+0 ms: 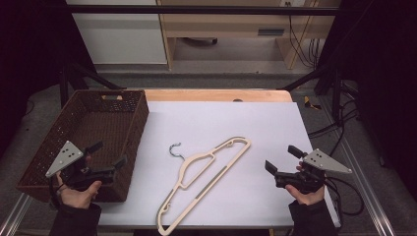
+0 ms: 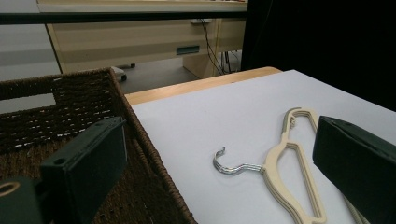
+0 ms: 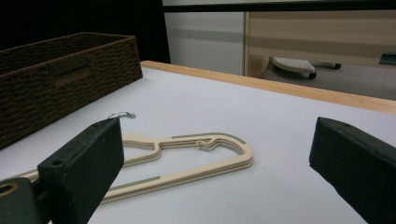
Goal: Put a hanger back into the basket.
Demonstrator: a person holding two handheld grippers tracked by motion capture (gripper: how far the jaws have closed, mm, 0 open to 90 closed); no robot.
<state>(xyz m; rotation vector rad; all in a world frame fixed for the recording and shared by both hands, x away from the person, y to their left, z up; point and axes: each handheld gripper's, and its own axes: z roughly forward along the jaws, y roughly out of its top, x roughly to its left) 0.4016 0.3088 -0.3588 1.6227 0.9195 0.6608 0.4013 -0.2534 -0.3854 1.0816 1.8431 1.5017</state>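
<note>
A stack of cream plastic hangers [image 1: 204, 177] [image 2: 292, 172] [image 3: 187, 156] with metal hooks [image 1: 175, 150] [image 2: 229, 164] lies flat on the white table sheet [image 1: 231, 123], running from near the front edge up to the middle. My left gripper [image 1: 107, 155] is open over the front right corner of a brown woven basket [image 1: 83, 123] [image 2: 56, 121] [image 3: 56, 79], left of the hangers. My right gripper [image 1: 282, 158] is open near the table's front right, with the hangers lying beyond its jaws. Nothing is held in either one.
The basket sits at the table's left side and looks empty. A wooden table edge [image 1: 216, 94] runs along the back. Beyond it are cabinets [image 1: 231, 24] and floor cables [image 1: 300, 44]. Cables also hang off the right side.
</note>
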